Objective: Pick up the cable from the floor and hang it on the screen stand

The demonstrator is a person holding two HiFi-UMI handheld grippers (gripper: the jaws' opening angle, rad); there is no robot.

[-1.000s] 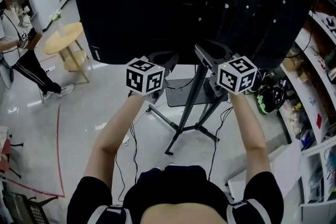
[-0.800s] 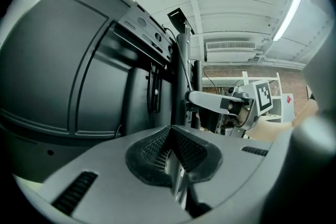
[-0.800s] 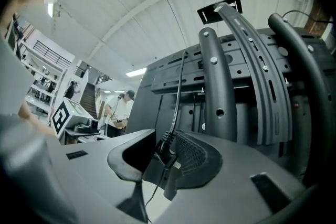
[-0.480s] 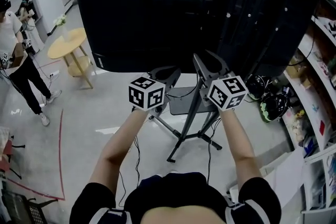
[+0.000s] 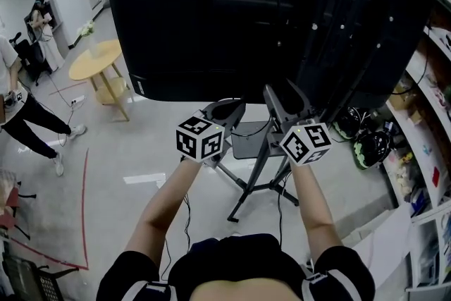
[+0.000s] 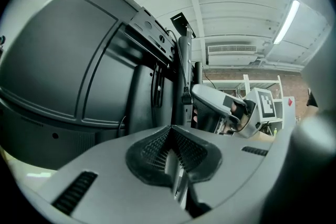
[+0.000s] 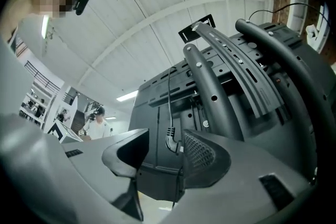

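- The right gripper (image 5: 285, 96) is held up at the back of the screen (image 5: 232, 10), beside the upright of the screen stand (image 5: 258, 151).
- In the right gripper view its fingers (image 7: 202, 157) are seen spread wide, having just been opening; the cable (image 7: 170, 138) hangs in the gap between them.
- The cable is seen running down the back of the screen, with its plug level with the fingertips. Its lower length passes just beside the finger at the frame's right and is pressed by neither pad.
- The left gripper (image 5: 224, 109) is held level in the centre of the head view, near the right gripper.
- In the left gripper view its fingers (image 6: 157, 147) are shown pressed together, pad against pad.
- A dark cable with a plug is also seen hanging along the stand's upright in the left gripper view.
- A round yellow side table (image 5: 99, 58) is seen on the floor (image 5: 127, 158) at the upper left of the head view, and a person (image 5: 17, 116) at the left edge.
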